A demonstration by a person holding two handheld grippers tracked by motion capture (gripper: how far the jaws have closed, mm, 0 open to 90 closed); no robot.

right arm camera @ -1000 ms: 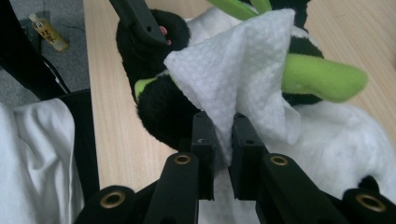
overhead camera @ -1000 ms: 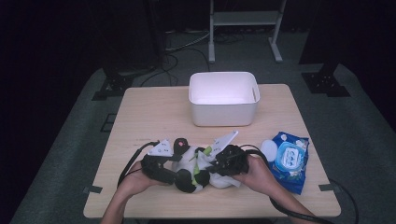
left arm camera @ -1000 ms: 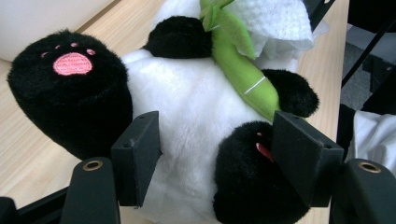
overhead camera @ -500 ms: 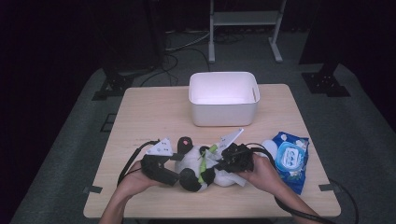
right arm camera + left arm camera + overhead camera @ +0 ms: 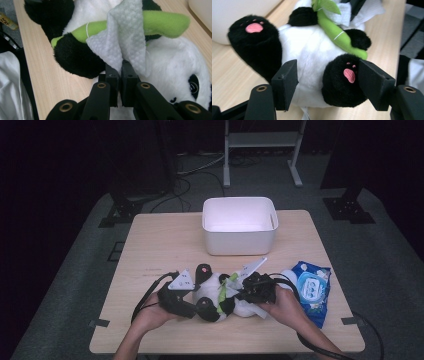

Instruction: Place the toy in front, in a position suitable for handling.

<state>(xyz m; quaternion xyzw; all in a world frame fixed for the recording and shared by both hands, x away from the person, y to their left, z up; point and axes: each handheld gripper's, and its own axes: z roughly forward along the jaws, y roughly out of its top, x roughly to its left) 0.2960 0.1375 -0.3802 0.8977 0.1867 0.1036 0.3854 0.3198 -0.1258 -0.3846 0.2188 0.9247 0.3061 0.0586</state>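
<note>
A black and white plush panda [image 5: 220,296] lies on its back near the table's front edge, with a green bamboo stalk [image 5: 337,37] across its belly. My left gripper [image 5: 196,307] reaches in from the left. Its jaws have just been closing, and they press on the panda's white body and black foot [image 5: 342,82]. My right gripper [image 5: 120,72] comes in from the right and is shut on a white wipe [image 5: 125,37]. The wipe is draped over the bamboo stalk [image 5: 162,21] and the panda's belly.
An empty white bin [image 5: 239,225] stands at the back middle of the wooden table [image 5: 165,250]. A blue pack of wet wipes [image 5: 311,287] lies to the right of my right hand. Cables trail from both grippers toward the front edge.
The right gripper with the wipe has shifted slightly to the right over the panda. The left hand and the panda have stayed in place.
</note>
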